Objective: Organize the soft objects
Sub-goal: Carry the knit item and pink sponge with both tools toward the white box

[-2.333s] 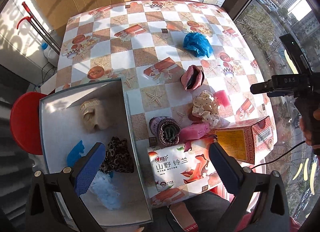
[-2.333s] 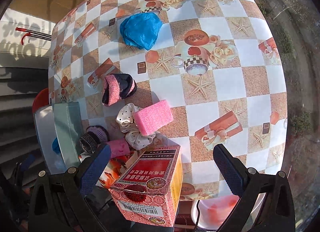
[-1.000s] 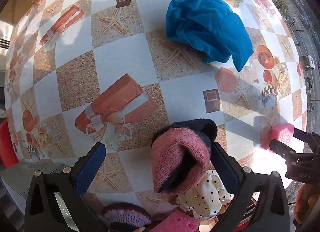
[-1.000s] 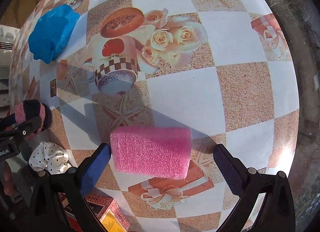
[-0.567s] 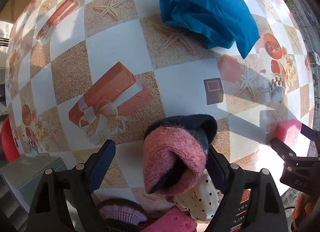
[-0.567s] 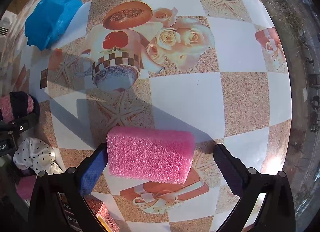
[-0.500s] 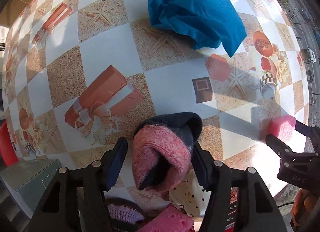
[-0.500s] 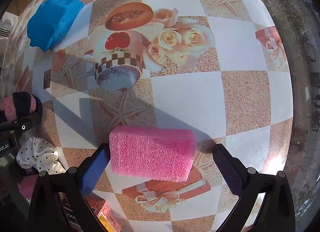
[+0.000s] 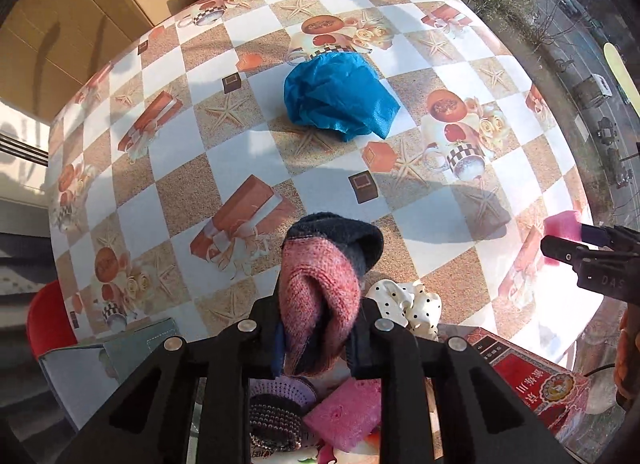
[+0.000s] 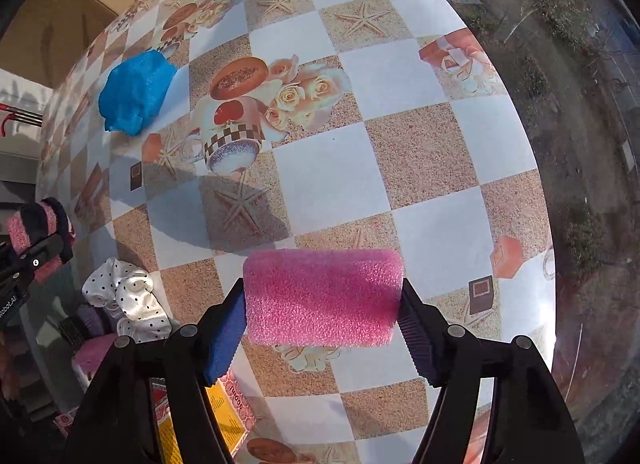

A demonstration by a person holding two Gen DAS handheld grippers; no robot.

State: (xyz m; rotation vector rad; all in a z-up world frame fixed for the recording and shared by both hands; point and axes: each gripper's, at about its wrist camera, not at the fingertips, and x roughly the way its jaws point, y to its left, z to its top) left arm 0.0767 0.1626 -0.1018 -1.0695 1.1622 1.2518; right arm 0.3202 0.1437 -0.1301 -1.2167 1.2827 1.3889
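My left gripper (image 9: 318, 328) is shut on a rolled pink and navy sock (image 9: 324, 264) and holds it above the table. My right gripper (image 10: 322, 310) is shut on a pink sponge block (image 10: 322, 296), lifted off the table. The sock also shows at the left edge of the right wrist view (image 10: 38, 224), and the sponge at the right edge of the left wrist view (image 9: 564, 224). A crumpled blue cloth (image 9: 338, 96) lies further out on the checked tablecloth (image 9: 192, 132); it also shows in the right wrist view (image 10: 134, 90).
A white polka-dot scrunchie (image 9: 412, 306), a purple knit roll (image 9: 278, 410) and another pink sponge (image 9: 346, 412) lie below the left gripper. A red printed box (image 9: 536, 376) stands at the near right. A grey bin's corner (image 9: 120, 348) is at the left. The table edge curves along the right.
Both grippers closed: the left on the sock, the right on the pink sponge. Both objects are now raised off the table.
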